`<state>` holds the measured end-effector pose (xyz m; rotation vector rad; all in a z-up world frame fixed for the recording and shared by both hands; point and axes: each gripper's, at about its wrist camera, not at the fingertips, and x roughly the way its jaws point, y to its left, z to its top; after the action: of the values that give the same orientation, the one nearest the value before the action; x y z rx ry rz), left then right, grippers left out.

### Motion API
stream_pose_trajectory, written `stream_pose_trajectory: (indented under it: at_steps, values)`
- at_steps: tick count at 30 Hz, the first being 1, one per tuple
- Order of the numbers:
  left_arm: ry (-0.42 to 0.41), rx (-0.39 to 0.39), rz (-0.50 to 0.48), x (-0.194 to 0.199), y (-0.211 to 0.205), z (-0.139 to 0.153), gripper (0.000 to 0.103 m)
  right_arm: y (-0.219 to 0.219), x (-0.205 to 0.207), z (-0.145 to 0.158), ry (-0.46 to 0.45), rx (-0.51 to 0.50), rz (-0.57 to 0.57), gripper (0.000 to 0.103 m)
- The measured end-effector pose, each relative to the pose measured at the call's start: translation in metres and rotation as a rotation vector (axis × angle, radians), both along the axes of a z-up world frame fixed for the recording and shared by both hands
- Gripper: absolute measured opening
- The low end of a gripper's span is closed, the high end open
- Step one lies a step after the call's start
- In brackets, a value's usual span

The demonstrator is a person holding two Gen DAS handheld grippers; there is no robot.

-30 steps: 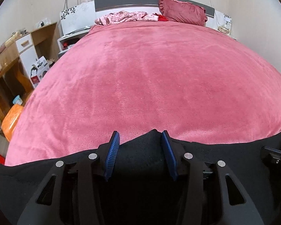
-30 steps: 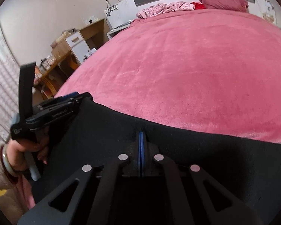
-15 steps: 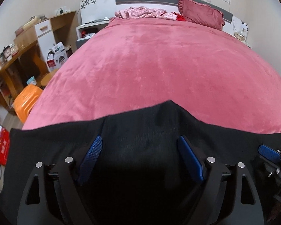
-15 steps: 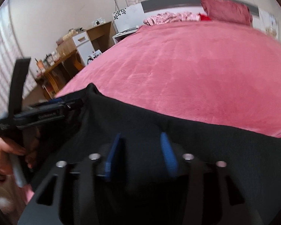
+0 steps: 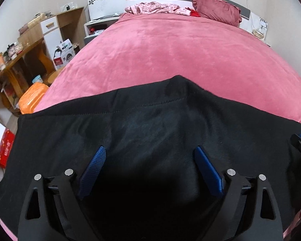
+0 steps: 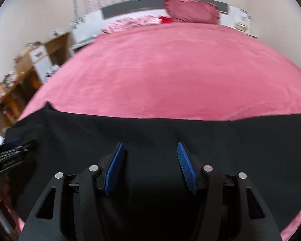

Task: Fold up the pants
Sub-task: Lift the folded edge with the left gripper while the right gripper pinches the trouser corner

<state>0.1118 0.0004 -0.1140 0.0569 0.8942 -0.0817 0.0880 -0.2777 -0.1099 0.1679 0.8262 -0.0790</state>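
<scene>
Black pants [image 5: 150,120] lie spread across the near edge of the pink bed cover [image 5: 170,50], with a small raised peak at their far hem. My left gripper [image 5: 149,148] hovers over the cloth, its jaws opening wide; the blue pads [image 5: 94,166] do not press on the fabric. In the right wrist view the same pants [image 6: 150,132] fill the lower half. My right gripper [image 6: 149,144] stands open above them, with only flat cloth beneath its pads. Each gripper shows at the edge of the other's view: the right gripper [image 5: 300,142] and the left gripper [image 6: 10,152].
A dark pink pillow [image 5: 216,6] and crumpled pink clothing [image 5: 156,8] lie at the head of the bed. Left of the bed stand a wooden desk [image 5: 20,56], a cardboard box [image 5: 63,53] and an orange container [image 5: 31,98]. A person's hand holds the left gripper.
Both grippers have let go of the black fabric and opened, the left one wider. They have drawn back over the pants, and the pinched peaks have sunk onto the bed.
</scene>
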Motion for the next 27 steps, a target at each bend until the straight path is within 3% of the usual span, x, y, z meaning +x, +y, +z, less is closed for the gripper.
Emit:
stream_pose_trajectory:
  at_steps: [5,11,13,16,22,25,27]
  values:
    - [0.007,0.0,0.001,0.002,0.003,-0.009,0.099,-0.005,0.022,-0.015,0.05,-0.087,0.015,0.058]
    - [0.027,0.0,0.008,0.002,0.002,-0.003,0.099,-0.032,0.012,-0.001,0.017,0.097,0.016,0.064]
    - [0.01,-0.048,0.006,-0.003,0.003,0.006,0.099,-0.053,-0.008,0.012,-0.026,0.19,-0.031,0.066]
    - [-0.026,-0.073,-0.024,-0.005,-0.003,0.014,0.099,-0.102,-0.041,0.021,-0.047,0.267,-0.155,0.066]
    - [-0.056,0.007,-0.108,0.008,-0.035,0.017,0.099,-0.213,-0.109,0.027,-0.071,0.321,-0.512,0.066]
    - [-0.049,0.02,-0.114,0.019,-0.042,0.014,0.099,-0.26,-0.151,0.022,-0.104,0.432,-0.673,0.066]
    - [-0.027,0.034,-0.104,0.026,-0.046,0.006,0.099,-0.276,-0.168,0.014,-0.123,0.511,-0.711,0.064]
